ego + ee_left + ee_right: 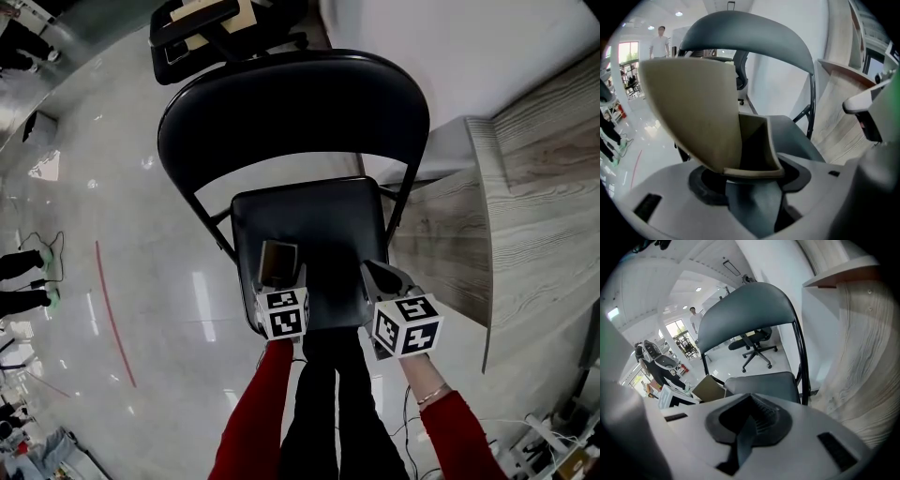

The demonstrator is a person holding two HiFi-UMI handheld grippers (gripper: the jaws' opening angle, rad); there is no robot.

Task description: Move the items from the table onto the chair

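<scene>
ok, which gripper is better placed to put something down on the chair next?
Left. The left gripper is clamped on the tan box over the chair seat. The right gripper is beside it, jaws together and empty.

Box [277, 263] over chair seat [323, 220], left half; table [534, 187] right of chair seat.

the chair seat [323, 220] lies bare ahead of me from its middle to its back edge. the backrest [291, 112] walls off the far side, with an open gap beneath it. the counter [534, 187] crowds the seat's right. the tan box [278, 262] i hold covers the front left corner. open floor [141, 234] lies left.
</scene>
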